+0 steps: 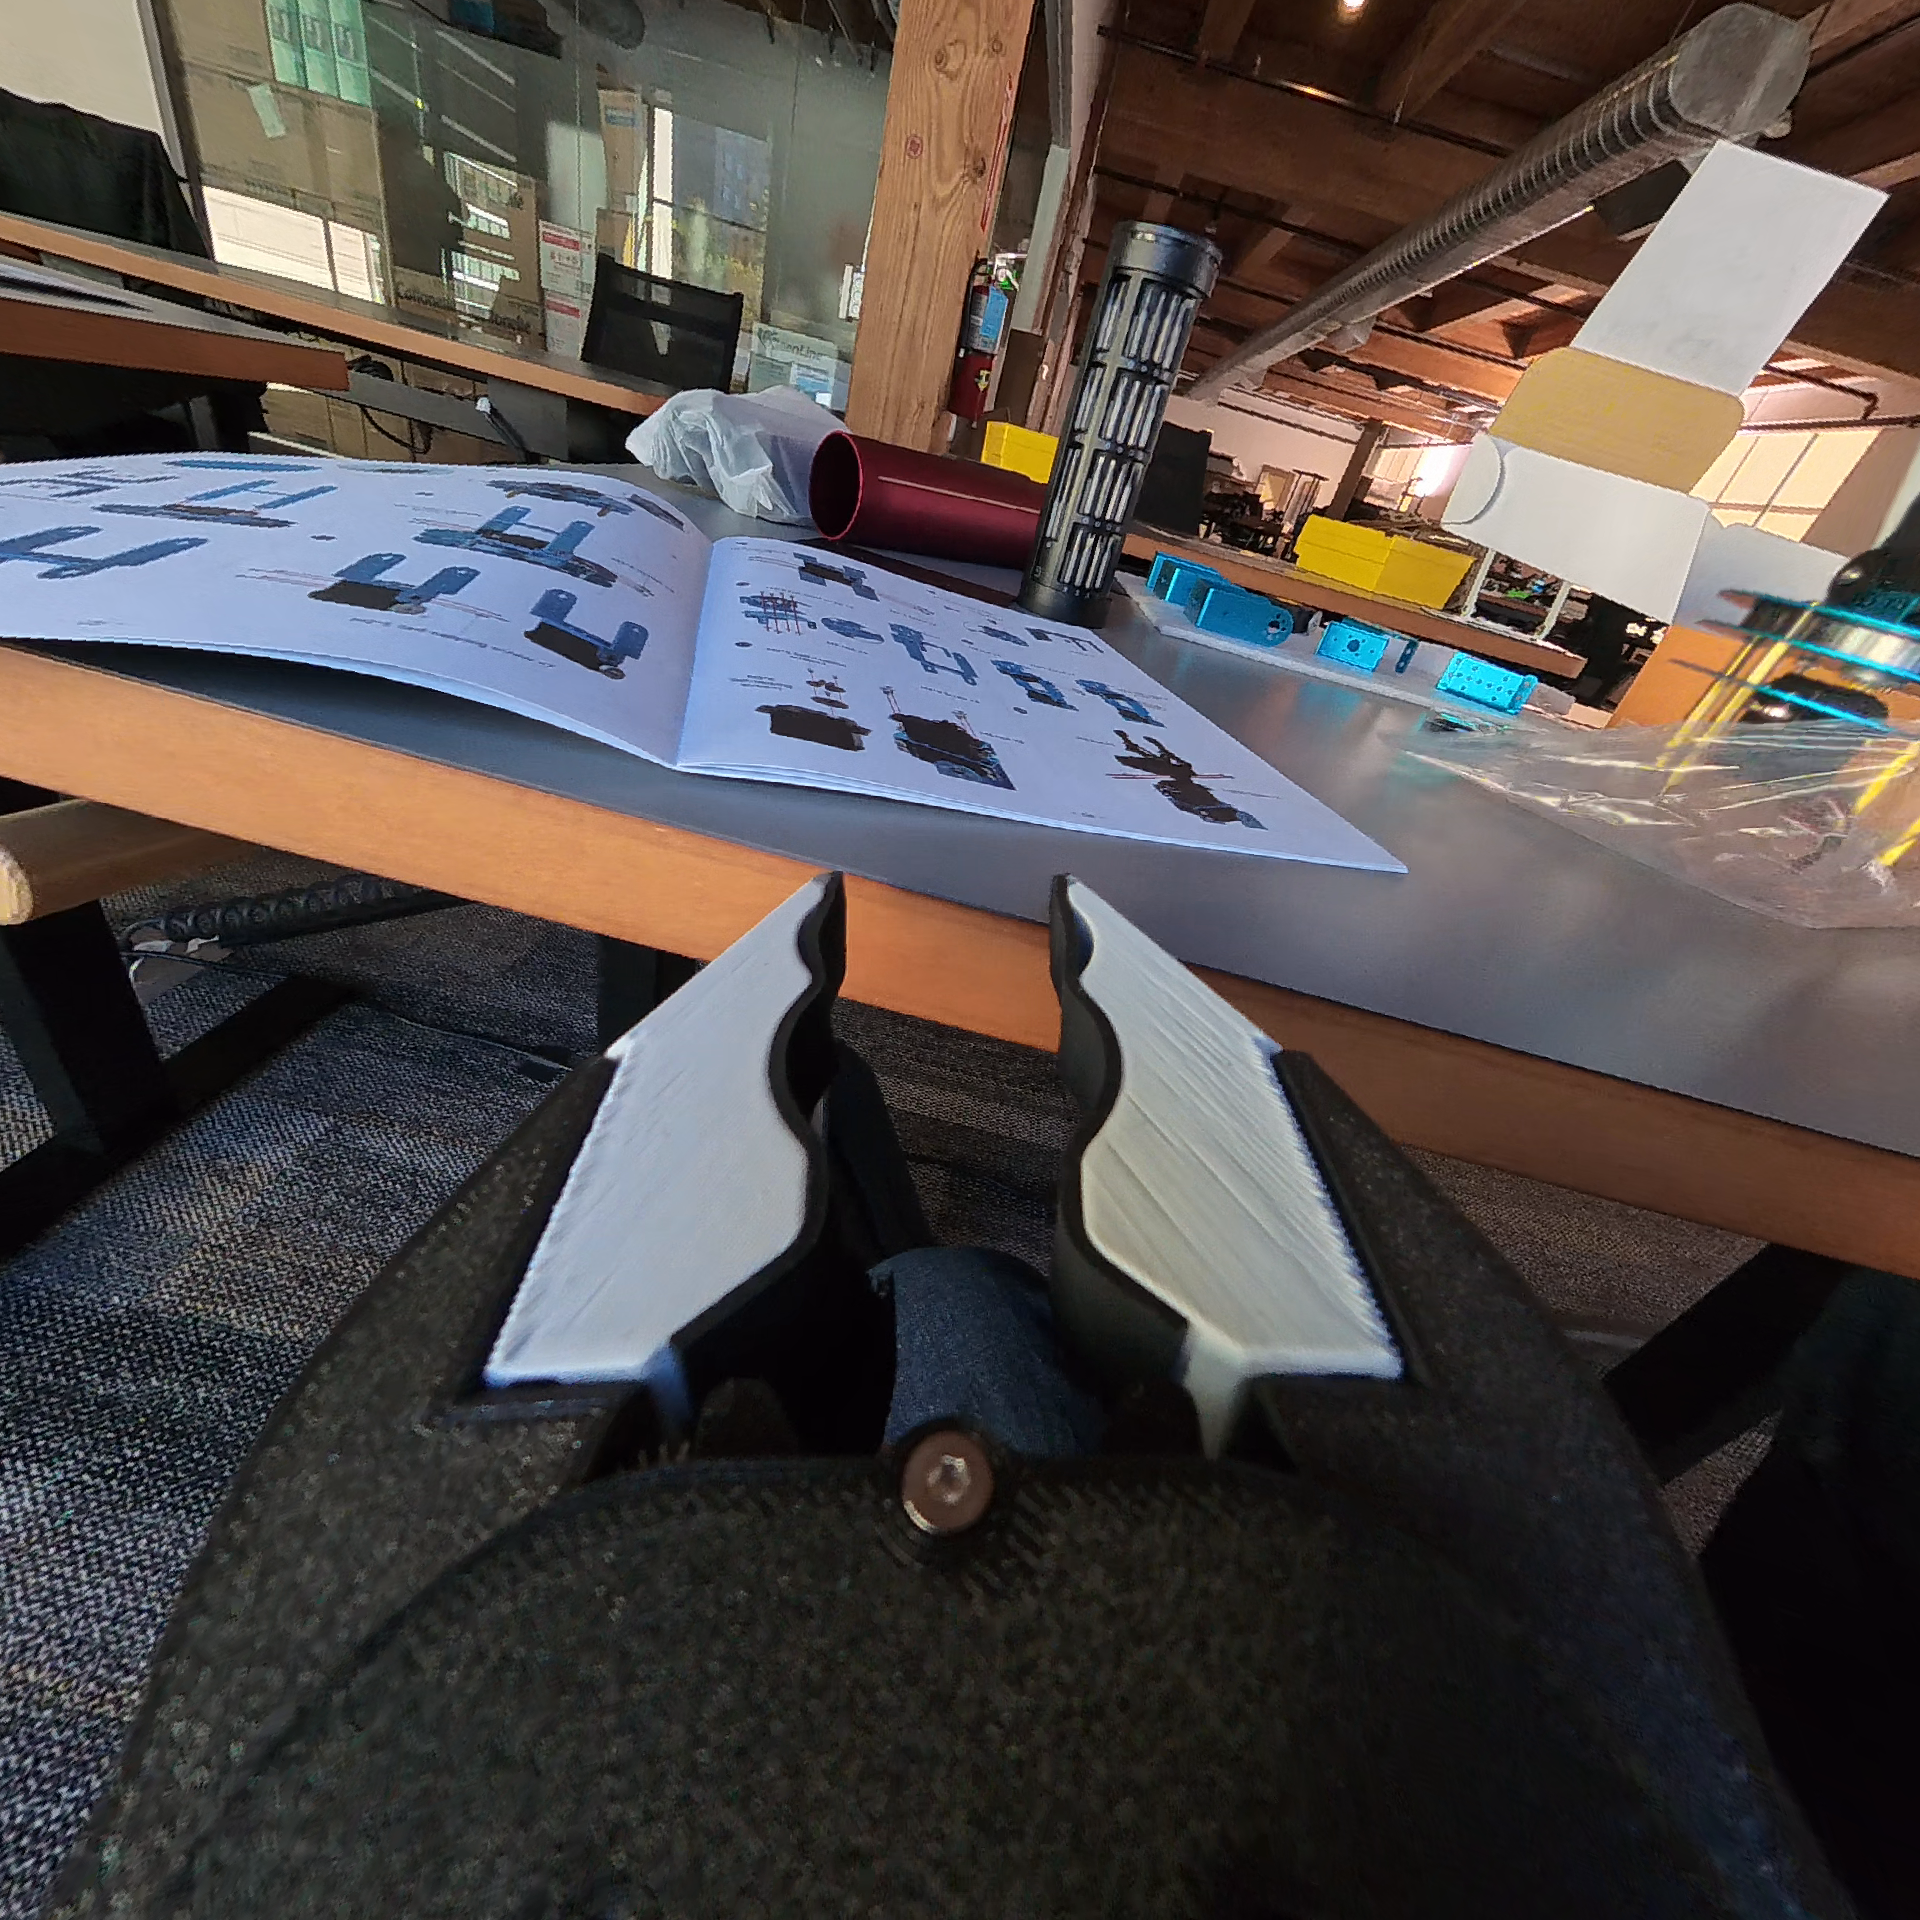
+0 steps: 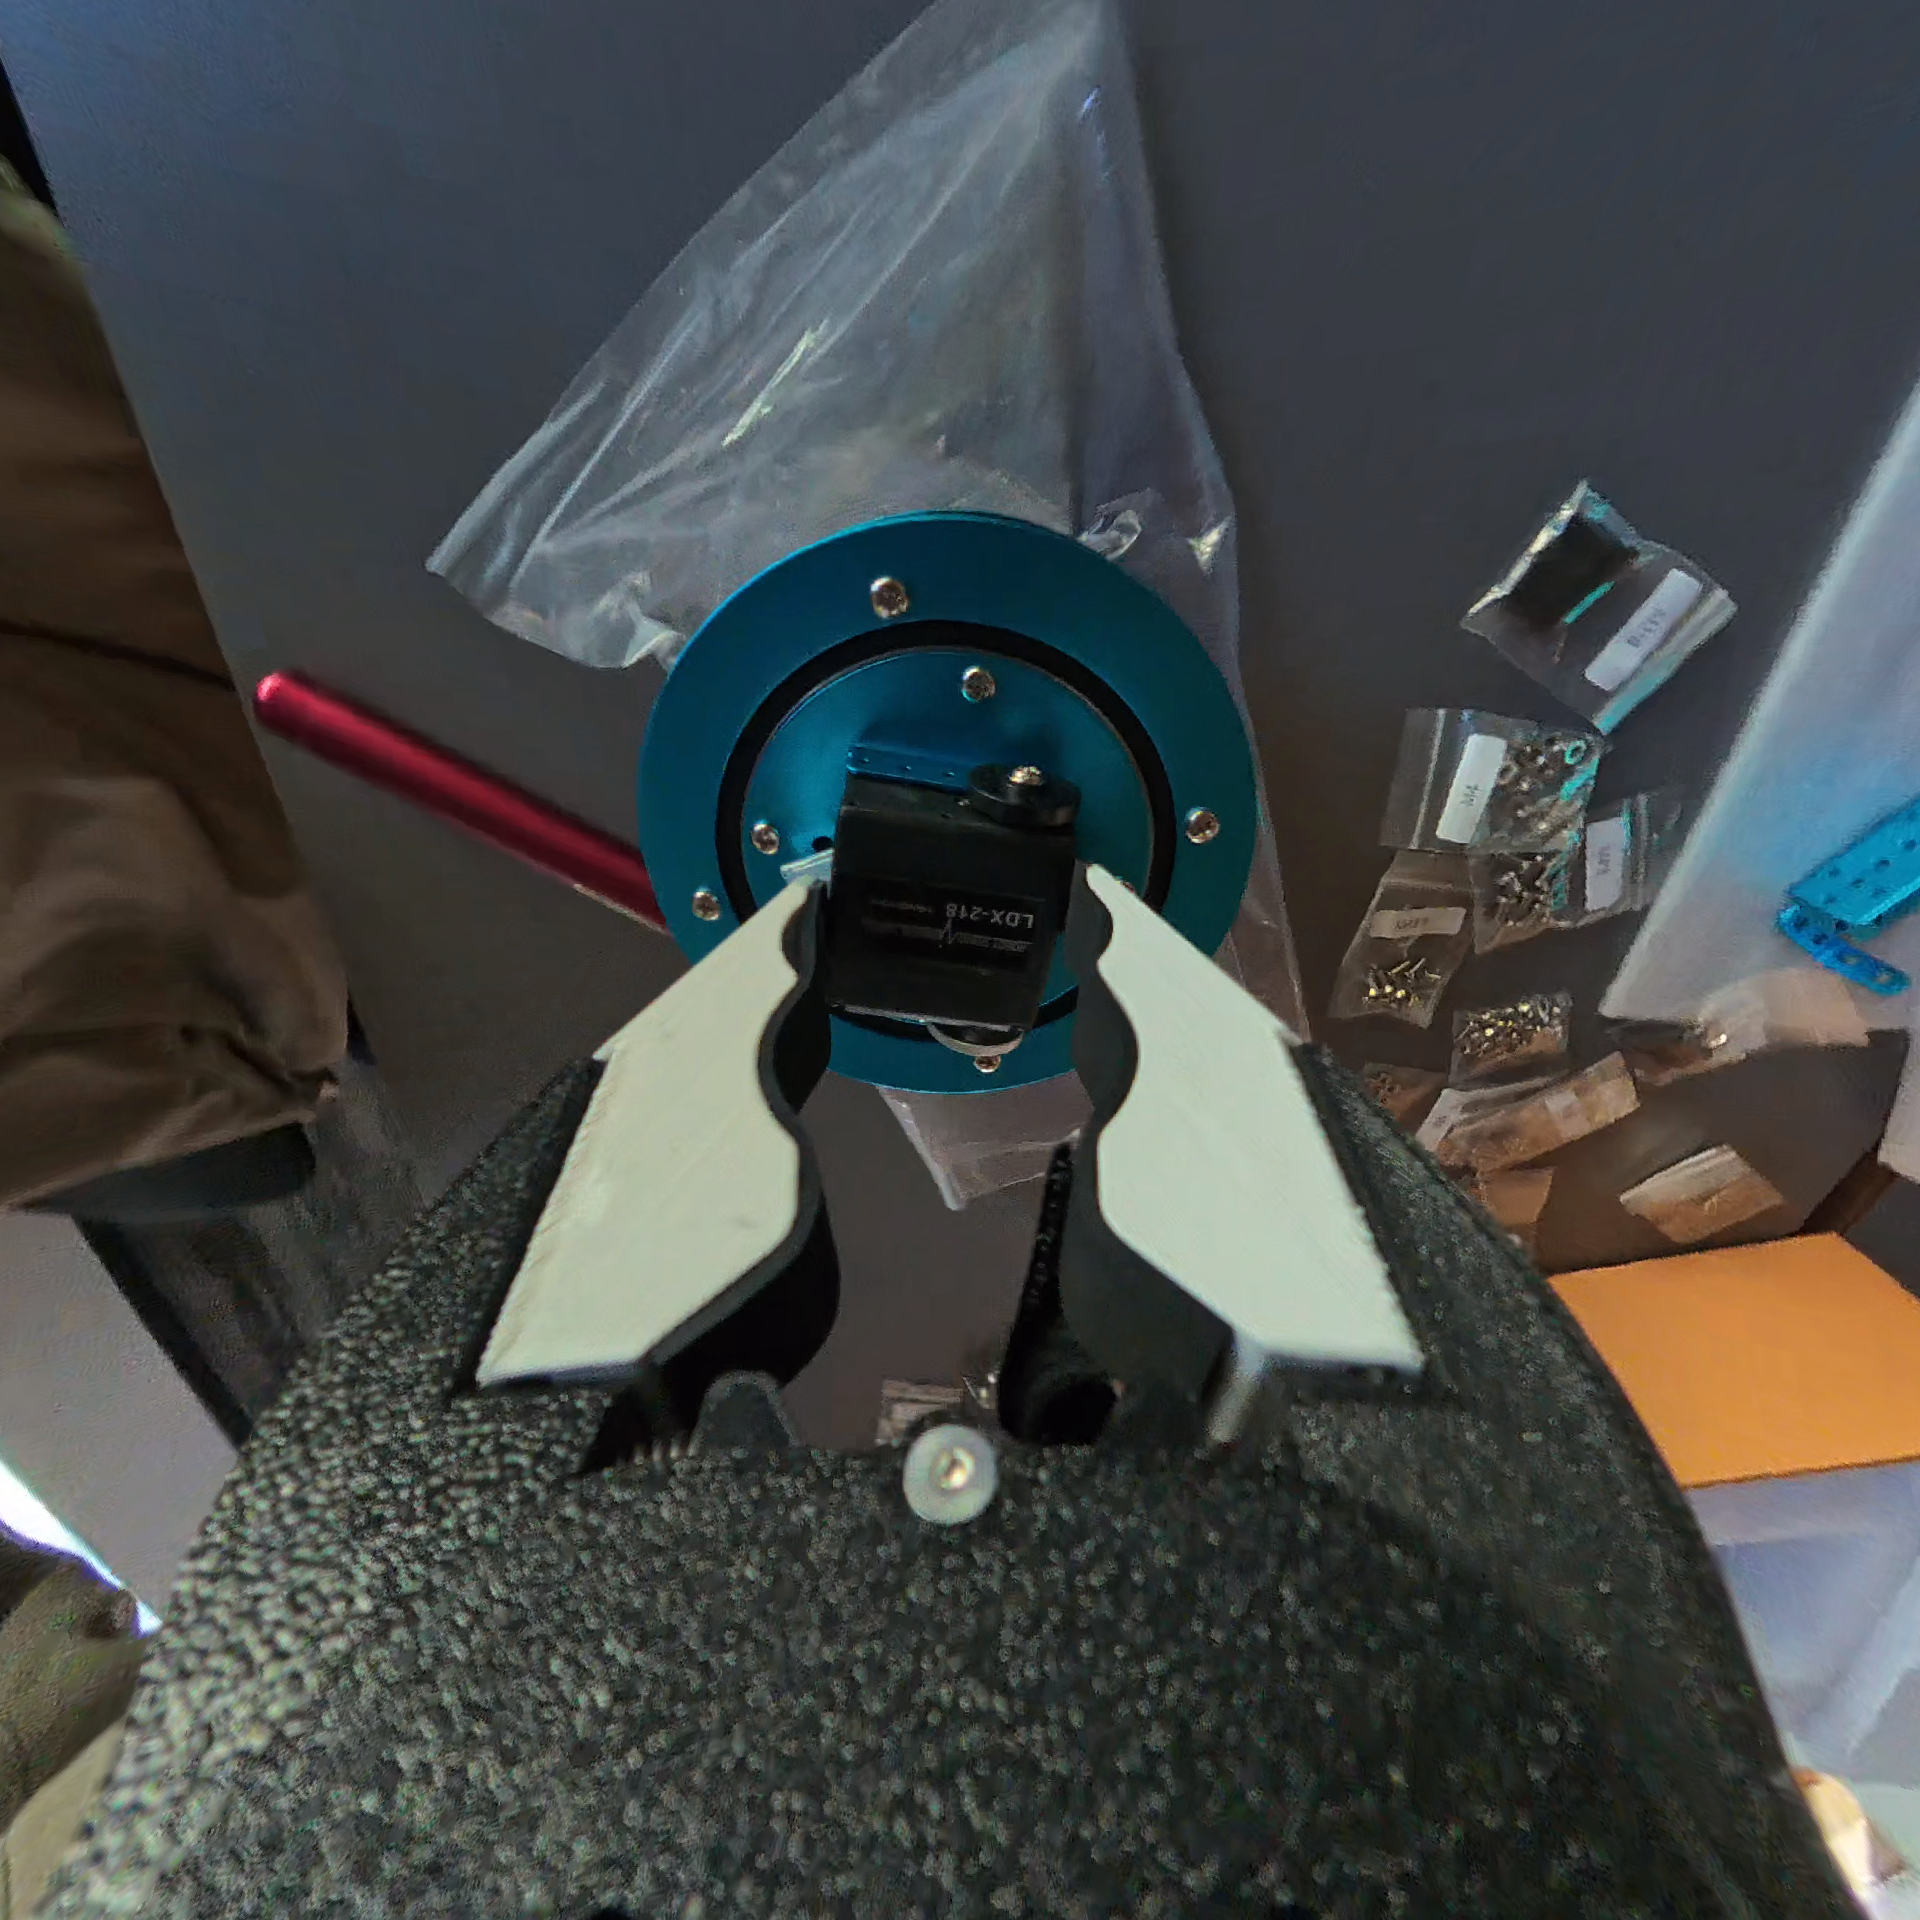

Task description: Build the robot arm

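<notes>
At worktop (image 1: 1455,997) edge, left claw (image 1: 948,894) apart, empty, open booklet (image 1: 665,613) at 12 o'clock. Right claw (image 2: 948,891) clamped on black servo (image 2: 940,902) atop teal disc (image 2: 707,748); clear bag (image 2: 883,364) at 12, screw packets (image 2: 1455,935) at 3, red rod (image 2: 457,779) at 9.

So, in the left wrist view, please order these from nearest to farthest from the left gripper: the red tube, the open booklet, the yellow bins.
From the left gripper:
1. Open booklet, flat on the table just ahead.
2. Red tube, lying behind the booklet.
3. Yellow bins, far right, beyond the table.
</notes>
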Motion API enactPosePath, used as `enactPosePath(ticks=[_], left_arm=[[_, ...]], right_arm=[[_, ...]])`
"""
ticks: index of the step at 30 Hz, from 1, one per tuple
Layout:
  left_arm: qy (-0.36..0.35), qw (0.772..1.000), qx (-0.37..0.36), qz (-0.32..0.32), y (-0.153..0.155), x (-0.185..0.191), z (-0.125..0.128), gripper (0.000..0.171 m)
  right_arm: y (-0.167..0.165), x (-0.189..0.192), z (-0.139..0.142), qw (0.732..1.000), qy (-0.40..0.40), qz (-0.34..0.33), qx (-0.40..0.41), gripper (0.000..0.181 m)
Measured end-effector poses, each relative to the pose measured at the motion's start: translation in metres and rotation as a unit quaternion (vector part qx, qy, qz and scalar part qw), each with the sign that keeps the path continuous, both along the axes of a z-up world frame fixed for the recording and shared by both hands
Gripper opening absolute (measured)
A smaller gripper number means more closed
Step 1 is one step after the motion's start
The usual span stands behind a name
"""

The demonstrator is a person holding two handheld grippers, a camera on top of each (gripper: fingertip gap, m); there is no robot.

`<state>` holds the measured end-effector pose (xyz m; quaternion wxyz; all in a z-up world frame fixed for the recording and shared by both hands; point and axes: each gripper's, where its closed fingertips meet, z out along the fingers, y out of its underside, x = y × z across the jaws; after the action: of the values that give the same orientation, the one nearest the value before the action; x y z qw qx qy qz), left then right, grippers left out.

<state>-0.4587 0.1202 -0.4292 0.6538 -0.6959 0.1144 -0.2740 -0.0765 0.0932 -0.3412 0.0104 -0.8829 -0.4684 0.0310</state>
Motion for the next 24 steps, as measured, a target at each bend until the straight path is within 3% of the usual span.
enactPosePath(ticks=[7,10,13,14,16,18,21,24], left_arm=[[0.021,1.000,0.022,-0.004,-0.005,0.008,0.005,0.038],[0.022,0.999,0.032,-0.006,-0.009,0.012,0.015,0.038],[0.009,0.998,0.050,-0.033,-0.014,0.025,0.053,0.038],[0.009,0.997,0.057,-0.059,-0.016,0.036,0.071,0.038],[0.030,0.991,0.053,-0.120,-0.014,0.065,0.106,0.038],[0.047,0.977,0.008,-0.208,-0.007,0.106,0.130,0.038],[0.042,0.916,-0.099,-0.386,-0.003,0.186,0.153,0.039],[0.092,0.845,-0.190,-0.491,0.025,0.267,0.136,0.039]], right_arm=[[0.016,0.016,-0.018,0.980,-0.043,0.192,-0.030,0.044],[0.019,0.017,-0.018,0.974,-0.046,0.221,-0.029,0.045],[0.019,0.016,-0.016,0.979,-0.022,0.205,-0.001,0.044],[0.021,0.016,-0.012,0.982,-0.011,0.187,0.023,0.045],[0.023,0.018,0.003,0.987,0.009,0.135,0.091,0.067],[0.030,0.016,0.030,0.972,0.074,0.038,0.221,0.068],[0.011,0.020,0.045,0.896,0.241,-0.191,0.321,0.066],[-0.013,0.037,0.006,0.814,0.307,-0.369,0.328,0.077]])
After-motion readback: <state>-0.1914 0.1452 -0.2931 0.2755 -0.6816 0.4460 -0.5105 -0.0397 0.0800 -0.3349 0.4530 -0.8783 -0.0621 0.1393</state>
